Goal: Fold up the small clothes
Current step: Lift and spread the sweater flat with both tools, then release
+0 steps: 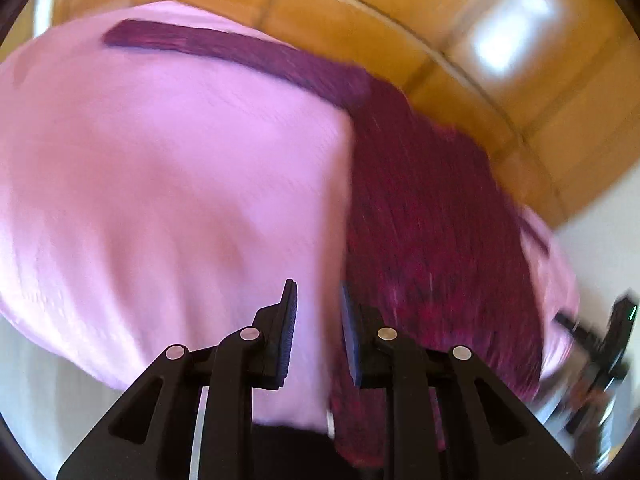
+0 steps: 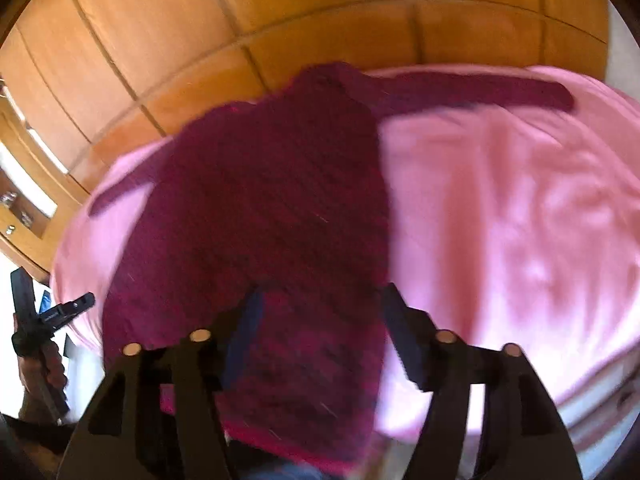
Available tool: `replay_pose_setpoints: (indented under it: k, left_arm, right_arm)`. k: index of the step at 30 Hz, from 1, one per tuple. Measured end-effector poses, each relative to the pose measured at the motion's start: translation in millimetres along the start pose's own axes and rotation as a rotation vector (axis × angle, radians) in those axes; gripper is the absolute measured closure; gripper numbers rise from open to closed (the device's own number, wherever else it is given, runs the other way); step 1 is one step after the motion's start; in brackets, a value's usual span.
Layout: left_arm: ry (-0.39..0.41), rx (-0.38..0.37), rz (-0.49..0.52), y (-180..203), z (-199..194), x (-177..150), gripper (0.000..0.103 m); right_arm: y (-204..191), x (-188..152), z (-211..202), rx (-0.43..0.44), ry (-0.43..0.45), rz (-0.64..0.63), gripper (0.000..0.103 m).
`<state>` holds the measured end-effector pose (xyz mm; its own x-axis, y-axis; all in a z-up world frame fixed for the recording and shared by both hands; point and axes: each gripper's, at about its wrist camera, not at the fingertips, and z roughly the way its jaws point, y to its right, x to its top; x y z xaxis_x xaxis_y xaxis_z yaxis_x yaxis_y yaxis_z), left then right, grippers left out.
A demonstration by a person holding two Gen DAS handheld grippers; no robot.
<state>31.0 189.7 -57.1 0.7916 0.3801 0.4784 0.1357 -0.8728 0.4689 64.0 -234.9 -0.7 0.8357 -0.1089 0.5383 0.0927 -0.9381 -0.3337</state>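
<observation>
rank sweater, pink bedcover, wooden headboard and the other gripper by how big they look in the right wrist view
1. pink bedcover and sweater: both fill much of the frame, too close to rank.
2. wooden headboard: a wide band across the top.
3. left gripper: small, at the left edge.

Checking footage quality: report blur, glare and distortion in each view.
Left wrist view: motion blur smears the maroon sweater and pink sheet; white glare on the wood panelling; fisheye bends its lines. Right wrist view: the same blur over the sweater; panel seams curve strongly; both grippers' jaws stay sharp.
</observation>
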Motion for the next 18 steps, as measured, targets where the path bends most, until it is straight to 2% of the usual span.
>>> replay_pose_setpoints:
  k: [2, 4, 8, 11, 14, 15, 18]
  left_arm:
    - [0.050, 0.019, -0.075, -13, -2, 20, 0.056]
    - [0.119, 0.039, -0.160, -29, -3, 45, 0.047]
    - [0.168, 0.039, -0.289, -61, 5, 86, 0.046]
    - [0.215, 0.039, -0.407, -95, 13, 121, 0.046]
    - [0.247, 0.023, -0.518, -131, 23, 159, 0.046]
    - [0.254, 0.036, -0.530, -138, 27, 170, 0.046]
    - [0.259, 0.080, -0.545, -152, 43, 199, 0.046]
  right_arm:
    - [-31, 13, 28, -0.005, -0.009, -0.059, 0.035]
    - [-60, 21, 55, -0.003, -0.007, -0.108, 0.034]
    - [-84, 27, 98, -0.039, -0.007, -0.167, 0.033]
    - [-81, 25, 124, -0.091, -0.006, -0.188, 0.032]
    - [-81, 20, 132, -0.080, 0.023, -0.219, 0.017]
    - [-82, 19, 134, -0.071, 0.015, -0.234, 0.011]
    - [-85, 19, 139, -0.061, -0.021, -0.261, 0.002]
